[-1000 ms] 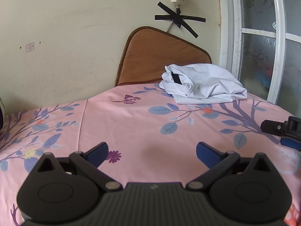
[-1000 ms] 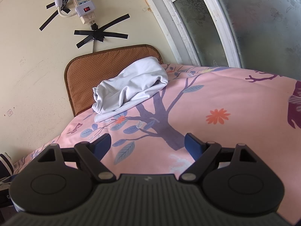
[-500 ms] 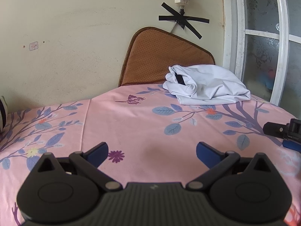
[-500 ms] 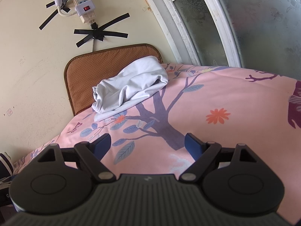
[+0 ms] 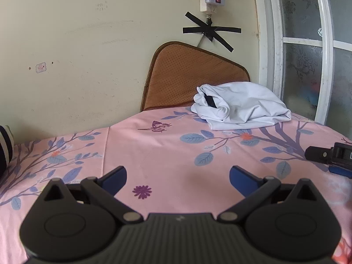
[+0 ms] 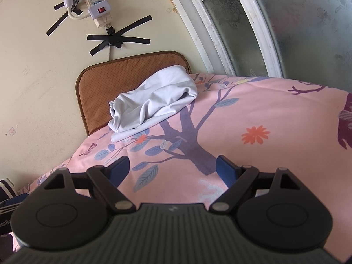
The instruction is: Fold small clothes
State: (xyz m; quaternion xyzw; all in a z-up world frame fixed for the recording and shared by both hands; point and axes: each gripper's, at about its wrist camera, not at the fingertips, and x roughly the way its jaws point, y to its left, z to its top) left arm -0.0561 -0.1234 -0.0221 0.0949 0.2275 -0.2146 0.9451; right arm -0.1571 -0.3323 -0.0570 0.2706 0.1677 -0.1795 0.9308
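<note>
- The left gripper [image 5: 177, 177] had its blue fingers wide apart with nothing between them, low over the pink sheet [image 5: 154, 149]
- The right gripper [image 6: 172, 169] was likewise spread and held nothing, over the tree print of the same sheet
- In the left view the tip of the right gripper [image 5: 330, 157] showed at the right edge, well apart from the left one
- The task's thing, a white garment [image 5: 239, 106], lay at the far end of the sheet, against a brown cushion [image 5: 189, 77] that leaned on the wall, near the window [image 5: 308, 55]
- In the right view the same garment [image 6: 154, 103] looked bundled into a loose roll with a flat layer sticking out beneath it; whether this was a finished fold or a heap waiting its turn could not be told
- Judged step: between grasps, neither tool touching cloth; no fold was under way
- If the bundle was still to be folded, the next move would call for reaching both tools forward across the sheet, closing on two edges or corners, and drawing it to the open middle to spread flat
- The cloth looked thin and limp, so a pinch taken at only one layer would likely drag the rest unevenly
- A striped item [image 5: 5, 145] sat at the left edge, too cropped to name
- No basket, box or other container showed in either view, so nothing could be said of contents
</note>
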